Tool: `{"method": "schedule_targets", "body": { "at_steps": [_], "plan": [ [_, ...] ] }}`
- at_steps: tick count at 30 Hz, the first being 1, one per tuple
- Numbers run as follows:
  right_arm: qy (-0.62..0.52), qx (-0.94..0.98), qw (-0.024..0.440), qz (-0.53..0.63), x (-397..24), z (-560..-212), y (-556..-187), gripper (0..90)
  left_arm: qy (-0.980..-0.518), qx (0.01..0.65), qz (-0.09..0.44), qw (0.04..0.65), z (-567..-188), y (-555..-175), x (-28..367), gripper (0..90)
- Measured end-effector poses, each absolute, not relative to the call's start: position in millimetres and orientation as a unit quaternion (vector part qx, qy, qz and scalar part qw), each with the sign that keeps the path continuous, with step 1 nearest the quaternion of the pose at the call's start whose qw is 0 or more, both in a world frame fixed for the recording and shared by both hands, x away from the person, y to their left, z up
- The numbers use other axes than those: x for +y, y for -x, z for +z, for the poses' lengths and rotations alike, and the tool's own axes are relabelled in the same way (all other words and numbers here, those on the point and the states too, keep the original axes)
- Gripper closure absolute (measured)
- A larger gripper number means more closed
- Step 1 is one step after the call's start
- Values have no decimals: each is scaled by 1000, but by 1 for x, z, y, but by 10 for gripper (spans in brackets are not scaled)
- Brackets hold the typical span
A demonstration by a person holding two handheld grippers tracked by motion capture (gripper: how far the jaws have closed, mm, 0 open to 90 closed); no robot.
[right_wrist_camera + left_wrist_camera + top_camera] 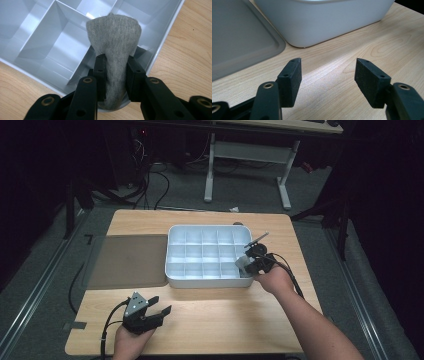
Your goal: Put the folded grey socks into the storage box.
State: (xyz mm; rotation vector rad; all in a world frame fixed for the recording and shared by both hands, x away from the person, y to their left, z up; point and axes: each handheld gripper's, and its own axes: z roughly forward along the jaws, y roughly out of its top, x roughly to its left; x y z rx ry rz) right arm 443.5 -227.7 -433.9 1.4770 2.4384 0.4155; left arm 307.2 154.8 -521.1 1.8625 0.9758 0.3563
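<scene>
Right gripper (115, 72) clamped on grey sock (115, 42), over near-right corner compartment of white divided tray (172, 270). Left gripper (328, 75) jaws apart, nothing between, low over wood table (225, 315) near grey lid (127, 260).

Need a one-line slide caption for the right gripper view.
Right gripper clamps a rolled grey sock above a corner compartment of the white divided tray.
</scene>
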Motion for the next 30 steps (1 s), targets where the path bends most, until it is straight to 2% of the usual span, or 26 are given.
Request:
{"method": "schedule_targets", "body": {
  "at_steps": [30],
  "plan": [
    [-491, 859, 107, 95, -219, -458, -454, 745, -767, 401, 147, 479, -523, -308, 154, 391]
  ]
}}
